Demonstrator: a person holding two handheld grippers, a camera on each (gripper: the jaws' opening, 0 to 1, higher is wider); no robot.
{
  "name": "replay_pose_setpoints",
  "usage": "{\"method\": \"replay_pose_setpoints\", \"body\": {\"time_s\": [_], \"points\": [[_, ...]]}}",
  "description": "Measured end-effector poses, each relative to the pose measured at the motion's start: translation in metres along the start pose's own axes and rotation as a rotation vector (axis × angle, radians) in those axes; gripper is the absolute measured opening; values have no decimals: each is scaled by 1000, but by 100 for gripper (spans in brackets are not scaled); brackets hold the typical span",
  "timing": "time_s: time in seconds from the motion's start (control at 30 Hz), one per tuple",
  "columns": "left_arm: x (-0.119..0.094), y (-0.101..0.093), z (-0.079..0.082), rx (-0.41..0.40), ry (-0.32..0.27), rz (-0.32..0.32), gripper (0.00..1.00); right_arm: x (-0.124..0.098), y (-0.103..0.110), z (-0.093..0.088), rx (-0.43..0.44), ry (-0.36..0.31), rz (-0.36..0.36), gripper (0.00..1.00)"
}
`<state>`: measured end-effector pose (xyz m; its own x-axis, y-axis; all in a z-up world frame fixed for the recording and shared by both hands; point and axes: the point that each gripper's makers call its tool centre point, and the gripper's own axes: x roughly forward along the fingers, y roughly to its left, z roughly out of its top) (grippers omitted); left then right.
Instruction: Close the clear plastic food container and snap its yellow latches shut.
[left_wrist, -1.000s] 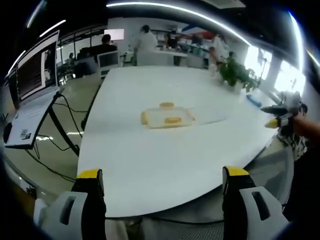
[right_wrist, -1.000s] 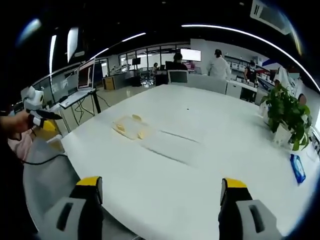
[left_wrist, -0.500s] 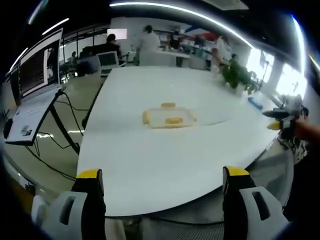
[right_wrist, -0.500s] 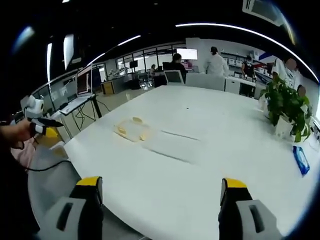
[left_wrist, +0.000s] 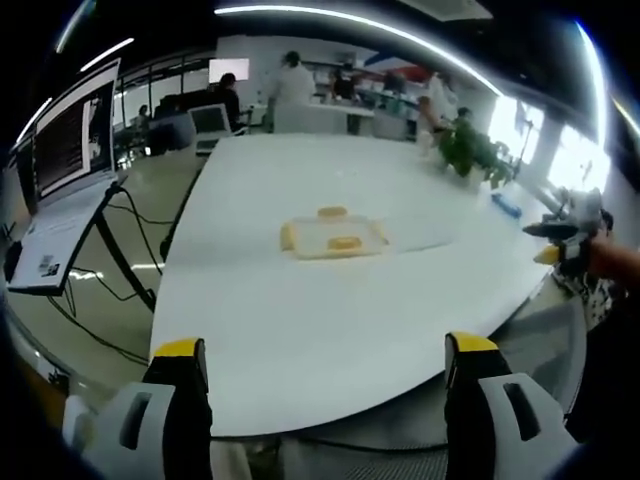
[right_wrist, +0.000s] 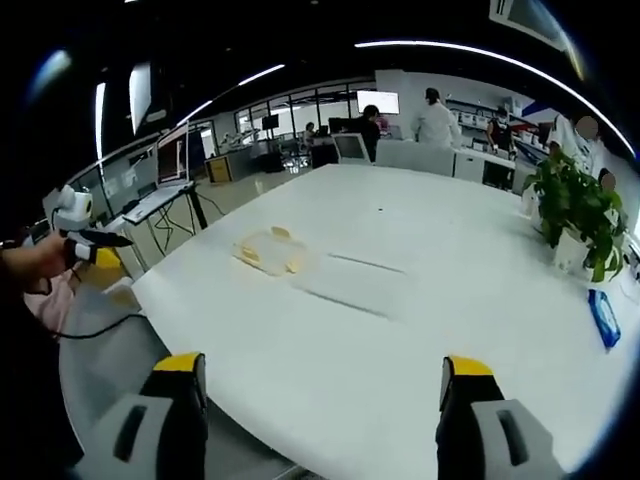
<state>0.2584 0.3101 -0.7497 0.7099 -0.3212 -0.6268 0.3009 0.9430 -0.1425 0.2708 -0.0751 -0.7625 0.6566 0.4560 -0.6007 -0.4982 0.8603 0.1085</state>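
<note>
While both tools stay off the white surface (left_wrist: 330, 310), the left tool (left_wrist: 325, 375) stands released, jaws wide apart and holding nothing, and the right tool (right_wrist: 312, 390) is likewise spread and unloaded. Well beyond them, toward the middle of the surface, lies the clear plastic food container (left_wrist: 333, 237) with its yellow latches (left_wrist: 345, 242) showing, also seen in the right gripper view (right_wrist: 268, 250). Farther off stand a laptop (left_wrist: 62, 190), a potted plant (right_wrist: 575, 215) and people
</note>
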Motion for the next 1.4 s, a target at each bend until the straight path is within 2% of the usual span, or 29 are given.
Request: {"method": "replay_pose_setpoints", "body": {"time_s": [0.4, 0.47, 0.77, 1.1, 1.27, 1.33, 1.4], "points": [[9, 6, -14, -30, 17, -17, 96, 9, 14, -3, -27, 30, 14, 98], [11, 7, -16, -11, 33, -19, 96, 12, 16, -3, -18, 28, 17, 98], [18, 18, -5, 32, 20, -31, 93, 25, 27, 1, -12, 39, 36, 94], [32, 28, -9, 36, 48, -69, 95, 45, 40, 13, -23, 62, 47, 91], [39, 31, -9, 47, 61, -92, 95, 54, 47, 23, -22, 45, 69, 91], [41, 32, -10, 57, 63, -101, 95, 57, 50, 28, -36, 30, 76, 88], [43, 33, -9, 61, 70, -112, 96, 62, 53, 28, -33, 46, 85, 87]]}}
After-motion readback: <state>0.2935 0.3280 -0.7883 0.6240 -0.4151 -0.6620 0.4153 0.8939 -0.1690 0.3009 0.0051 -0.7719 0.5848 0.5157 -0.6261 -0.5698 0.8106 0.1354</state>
